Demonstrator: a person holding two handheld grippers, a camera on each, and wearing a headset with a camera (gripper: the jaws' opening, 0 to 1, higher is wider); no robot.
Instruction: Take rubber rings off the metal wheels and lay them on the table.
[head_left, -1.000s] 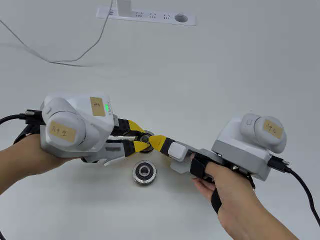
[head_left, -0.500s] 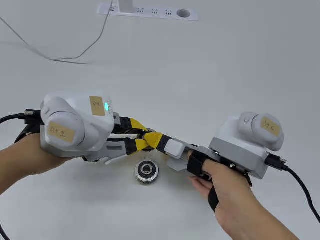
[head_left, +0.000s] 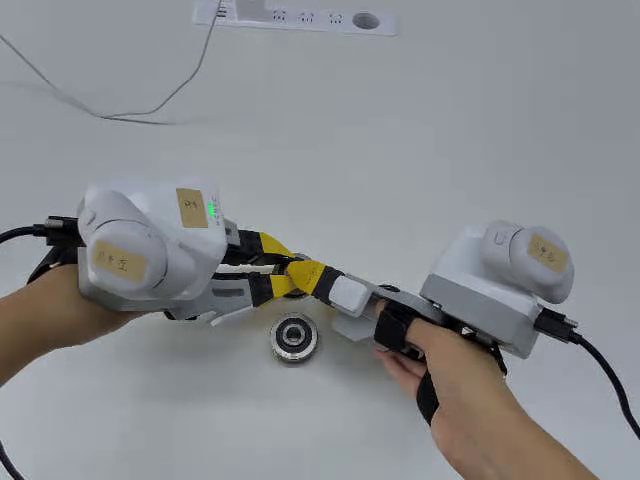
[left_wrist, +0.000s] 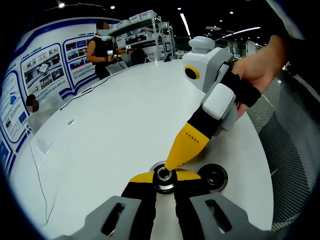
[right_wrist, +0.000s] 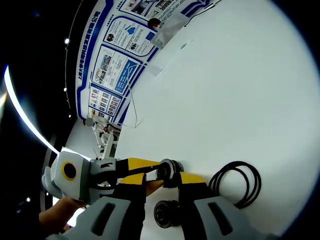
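Note:
My left gripper (head_left: 276, 273) is shut on a small metal wheel (left_wrist: 164, 176), held just above the table. My right gripper (head_left: 304, 273) comes in from the right. Its yellow fingertips (right_wrist: 192, 177) close on the same wheel's (right_wrist: 167, 171) rim, where a black rubber ring sits. A second wheel (head_left: 293, 338), with a dark ring around it, lies flat on the table just below the two grippers. Two loose black rubber rings (right_wrist: 237, 182) lie overlapping on the table to the right of the held wheel.
A white power strip (head_left: 290, 17) lies at the far edge of the white table (head_left: 430, 150), with a thin cable (head_left: 150, 100) running left from it. A person (left_wrist: 102, 47) stands far off beyond the table.
The right gripper's tips have crept slightly left and up onto the held wheel. The left gripper holds still and the second wheel has not moved.

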